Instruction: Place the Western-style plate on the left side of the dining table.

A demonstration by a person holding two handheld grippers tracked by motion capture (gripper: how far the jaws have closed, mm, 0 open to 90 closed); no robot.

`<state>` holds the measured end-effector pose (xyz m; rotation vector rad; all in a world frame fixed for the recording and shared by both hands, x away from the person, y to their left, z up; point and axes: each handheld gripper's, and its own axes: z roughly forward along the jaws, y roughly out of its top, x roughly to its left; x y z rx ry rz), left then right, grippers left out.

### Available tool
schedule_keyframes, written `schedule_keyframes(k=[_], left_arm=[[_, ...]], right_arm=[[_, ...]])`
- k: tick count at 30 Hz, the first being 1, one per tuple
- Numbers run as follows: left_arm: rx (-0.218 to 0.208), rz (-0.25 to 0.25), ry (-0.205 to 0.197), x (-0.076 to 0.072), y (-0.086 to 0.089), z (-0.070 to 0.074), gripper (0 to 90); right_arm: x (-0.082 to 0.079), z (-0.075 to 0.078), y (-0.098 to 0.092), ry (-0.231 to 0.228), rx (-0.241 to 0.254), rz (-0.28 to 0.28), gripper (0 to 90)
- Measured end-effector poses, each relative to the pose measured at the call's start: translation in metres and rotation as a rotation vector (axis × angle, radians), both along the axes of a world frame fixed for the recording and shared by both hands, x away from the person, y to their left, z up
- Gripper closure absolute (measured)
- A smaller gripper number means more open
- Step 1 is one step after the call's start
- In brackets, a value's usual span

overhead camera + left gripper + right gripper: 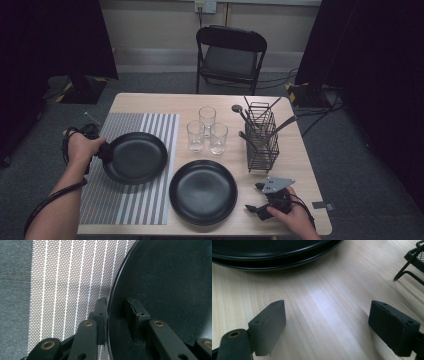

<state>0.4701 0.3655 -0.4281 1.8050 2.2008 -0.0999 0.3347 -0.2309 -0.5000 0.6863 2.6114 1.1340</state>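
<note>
My left gripper (106, 152) is shut on the left rim of a black plate (137, 157), which sits over the grey striped placemat (150, 125). In the left gripper view, one jaw lies outside the rim and the other on the inner face of the plate (170, 285), with the placemat (70, 277) behind and the left gripper (116, 302) straddling the edge. A second black plate (202, 191) rests on the bare wood at front centre. My right gripper (254, 197) stands open low over the table, just right of that plate (274, 252), with nothing between its jaws (327, 320).
Three clear glasses (207, 131) stand behind the plates. A black wire cutlery rack (262, 137) with several utensils stands at the right; its foot (414, 262) is close to my right gripper. A folding chair (230, 55) stands beyond the table.
</note>
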Motion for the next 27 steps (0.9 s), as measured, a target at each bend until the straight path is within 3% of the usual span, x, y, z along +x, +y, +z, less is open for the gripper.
schedule_keyframes(k=[3, 4, 6, 8, 9, 10, 11, 13, 15, 17, 20, 23, 25, 27], left_arm=[[0.001, 0.004, -0.001, 0.000, 0.000, -0.002, 71.0], [0.025, -0.013, 0.002, 0.000, 0.002, -0.002, 71.0], [0.028, -0.015, 0.005, 0.000, 0.002, -0.003, 71.0], [0.017, 0.008, -0.003, -0.001, 0.000, -0.005, 71.2], [0.012, -0.025, 0.011, -0.001, 0.003, -0.005, 71.1], [0.023, -0.015, 0.005, -0.001, 0.002, -0.006, 71.3], [0.049, -0.038, 0.012, -0.001, 0.003, -0.006, 71.6], [0.057, -0.038, 0.014, -0.001, 0.004, -0.008, 72.3], [0.075, -0.014, 0.015, -0.002, 0.003, -0.010, 73.1], [0.039, -0.006, 0.003, -0.002, 0.006, -0.009, 71.3], [0.059, -0.047, -0.001, -0.003, 0.008, -0.003, 69.2], [0.072, -0.040, -0.015, -0.003, 0.006, 0.000, 67.7], [0.027, -0.048, -0.038, -0.004, 0.006, 0.003, 67.0], [0.021, -0.078, -0.048, -0.004, 0.003, 0.008, 64.9]], right_arm=[[0.000, 0.000, 0.000, 0.000, 0.000, 0.000, 13.7], [0.000, 0.000, 0.000, 0.000, 0.000, 0.000, 13.7], [0.000, 0.000, 0.000, 0.000, 0.000, 0.000, 13.7], [0.000, 0.000, 0.000, 0.000, 0.000, 0.000, 13.8], [0.000, 0.000, 0.000, 0.000, 0.000, 0.000, 13.8], [0.000, 0.000, 0.000, 0.000, 0.000, 0.000, 13.7], [0.000, 0.000, 0.000, 0.000, 0.000, 0.000, 13.8], [0.000, 0.000, 0.000, 0.000, 0.000, -0.001, 13.7], [0.000, 0.000, 0.000, 0.000, 0.000, -0.001, 13.8], [0.000, 0.000, 0.000, 0.000, 0.000, -0.001, 13.7], [0.000, 0.000, 0.000, 0.000, 0.000, -0.002, 13.7], [0.000, 0.000, 0.000, 0.000, 0.000, -0.002, 13.7], [0.000, 0.000, 0.000, 0.000, 0.000, -0.002, 13.7], [0.000, 0.000, 0.000, 0.000, 0.000, -0.002, 13.7]])
